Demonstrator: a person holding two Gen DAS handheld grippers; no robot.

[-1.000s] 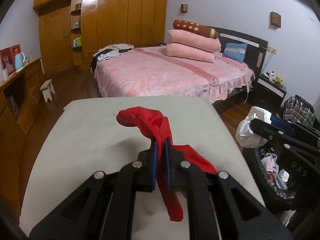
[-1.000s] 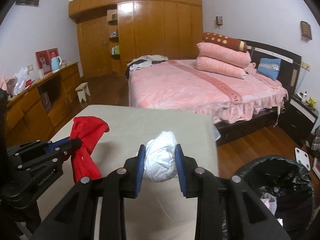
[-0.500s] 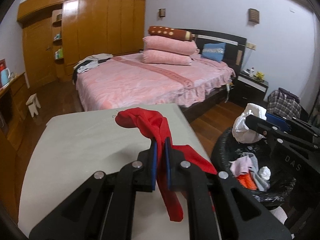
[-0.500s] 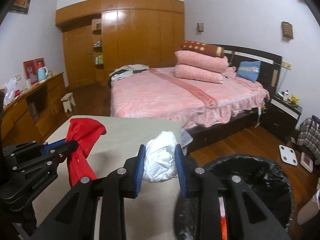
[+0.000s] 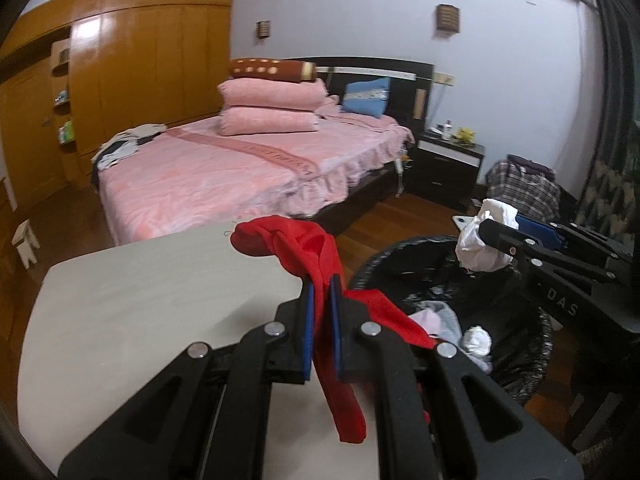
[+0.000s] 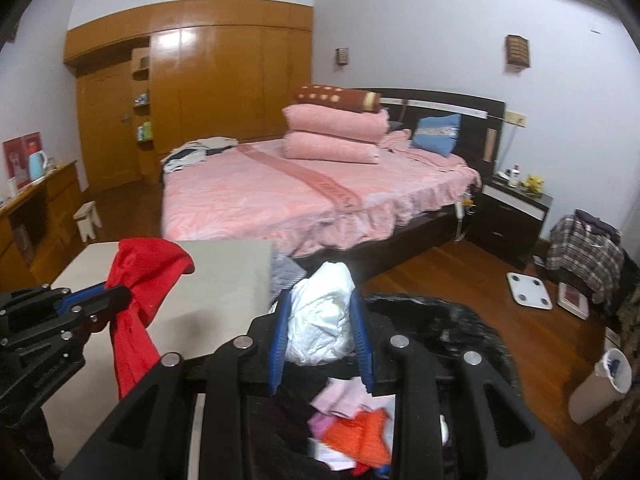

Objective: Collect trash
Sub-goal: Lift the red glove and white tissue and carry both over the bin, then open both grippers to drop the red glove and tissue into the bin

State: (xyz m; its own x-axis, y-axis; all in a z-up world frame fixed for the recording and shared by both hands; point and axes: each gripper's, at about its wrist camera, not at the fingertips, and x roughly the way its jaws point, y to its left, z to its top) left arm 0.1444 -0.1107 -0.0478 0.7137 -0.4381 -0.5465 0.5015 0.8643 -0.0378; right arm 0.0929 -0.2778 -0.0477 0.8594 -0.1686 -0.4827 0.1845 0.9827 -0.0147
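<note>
My left gripper [image 5: 320,312] is shut on a red cloth [image 5: 316,256] and holds it over the right edge of the grey table [image 5: 140,304]; the cloth also shows in the right wrist view [image 6: 140,280]. My right gripper [image 6: 322,320] is shut on a crumpled white wad [image 6: 320,316] and holds it above the black-lined trash bin [image 6: 460,328]. The wad [image 5: 480,240] hangs over the bin [image 5: 404,264] in the left wrist view. The bin holds pink, white and orange scraps [image 6: 352,428].
A pink bed [image 6: 304,196] with stacked pillows stands behind the table. A dark nightstand [image 6: 512,216], a white scale [image 6: 528,290] and a plaid bag [image 6: 584,256] lie to the right. A small white bin [image 6: 600,384] stands at far right.
Both grippers have swung right from over the table toward the bin. The white wad now hangs above the bin's opening, and the red cloth has reached the table's right edge.
</note>
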